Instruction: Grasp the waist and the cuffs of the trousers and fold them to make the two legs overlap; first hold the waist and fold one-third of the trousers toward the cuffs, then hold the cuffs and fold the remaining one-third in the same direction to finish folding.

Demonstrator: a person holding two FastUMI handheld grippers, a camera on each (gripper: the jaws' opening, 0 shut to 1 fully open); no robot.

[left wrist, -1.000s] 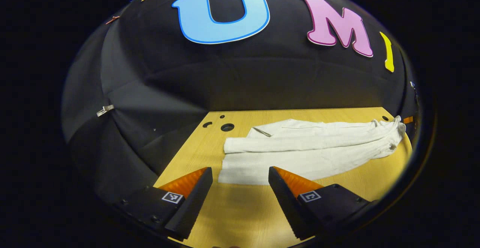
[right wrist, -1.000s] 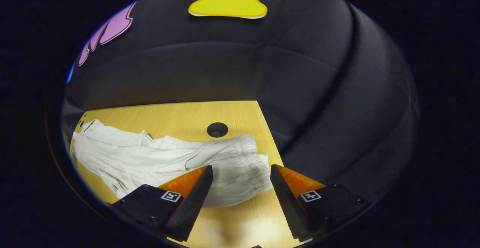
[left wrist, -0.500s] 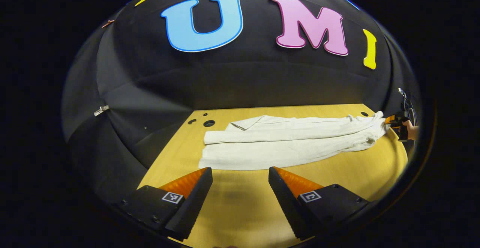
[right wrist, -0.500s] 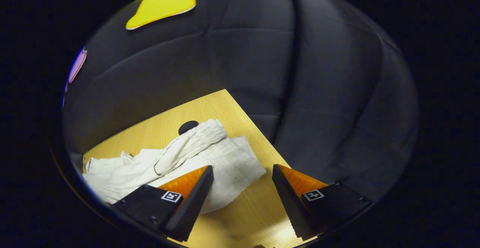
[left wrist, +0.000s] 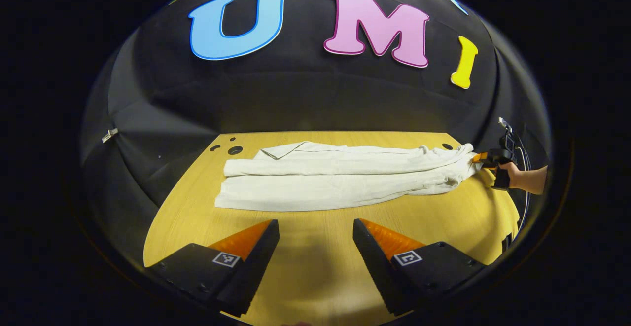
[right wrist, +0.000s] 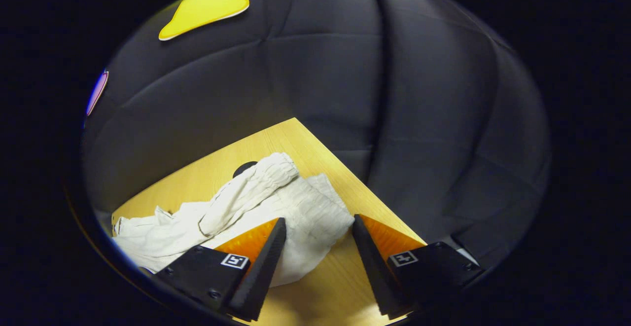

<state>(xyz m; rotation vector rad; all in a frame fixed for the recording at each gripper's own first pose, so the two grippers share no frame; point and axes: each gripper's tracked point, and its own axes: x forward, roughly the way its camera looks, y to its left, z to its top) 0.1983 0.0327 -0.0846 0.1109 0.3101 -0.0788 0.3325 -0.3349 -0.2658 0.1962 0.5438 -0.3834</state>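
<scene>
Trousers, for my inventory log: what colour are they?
Off-white trousers, plain, best seen in the left gripper view.

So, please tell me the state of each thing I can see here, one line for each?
Trousers: laid out flat along the table, legs side by side, not yet folded.
Waist: bunched, resting on the table.
Left tool: open, over bare table, holding nothing.
Right tool: open, at the waist, not gripping.
Table: bears the trousers.

My white trousers (left wrist: 340,180) lie flat lengthwise on the wooden table (left wrist: 305,267), legs side by side, cuffs (left wrist: 231,185) at one end, the gathered waist (right wrist: 296,202) bunched at the other.
</scene>
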